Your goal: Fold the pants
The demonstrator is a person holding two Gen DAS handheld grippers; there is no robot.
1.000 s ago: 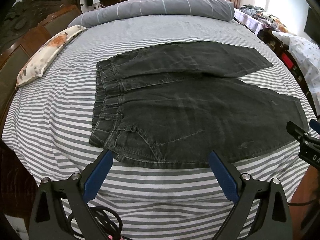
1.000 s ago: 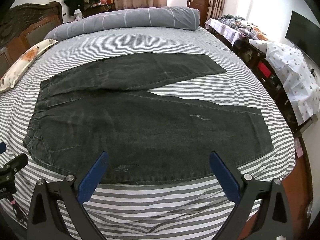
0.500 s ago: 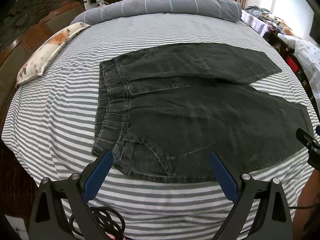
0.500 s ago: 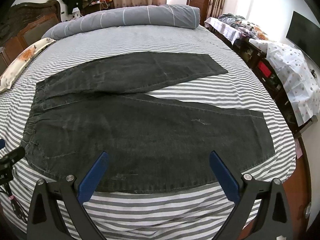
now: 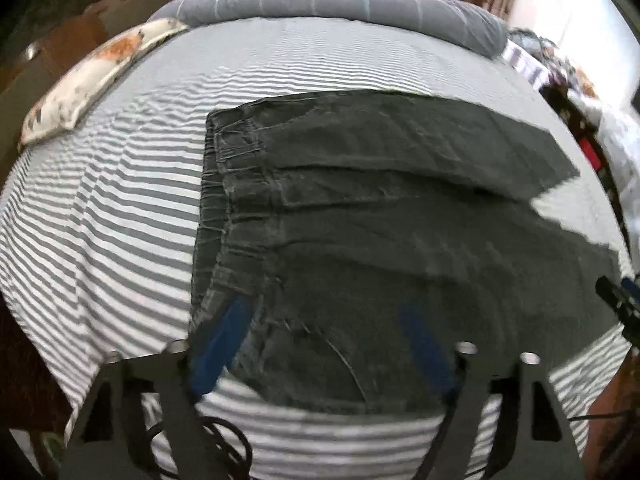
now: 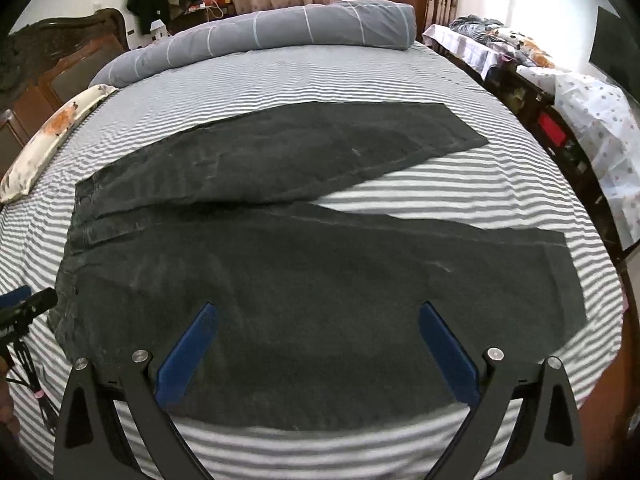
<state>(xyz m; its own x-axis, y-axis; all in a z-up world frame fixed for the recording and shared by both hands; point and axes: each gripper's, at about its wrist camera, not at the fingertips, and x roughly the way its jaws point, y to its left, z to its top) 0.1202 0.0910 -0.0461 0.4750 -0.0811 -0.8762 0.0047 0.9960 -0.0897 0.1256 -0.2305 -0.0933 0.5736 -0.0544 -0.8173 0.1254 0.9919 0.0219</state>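
Dark grey denim pants (image 6: 280, 264) lie flat on the striped bed sheet (image 6: 400, 80), waistband to the left, both legs running right and splayed apart. My left gripper (image 5: 322, 306) hangs over the near waist corner of the pants (image 5: 380, 208). Its jaws are closing, the denim lies below and between them, and the pads do not press on it. My right gripper (image 6: 317, 308) stands wide open over the near leg's front edge, holding nothing. Each view catches the other gripper at its side edge: the right gripper (image 5: 616, 300) and the left gripper (image 6: 24, 308).
A rolled grey duvet (image 6: 260, 36) lies across the far end of the bed. A floral pillow (image 6: 52, 132) sits at the left by the wooden headboard (image 6: 60, 52). Cloth-covered furniture (image 6: 580, 120) lines the right side. The bed's front edge is just below my grippers.
Both grippers have come forward and lower, from the sheet in front of the pants to over their near edge. The left gripper's fingers stand closer together than before.
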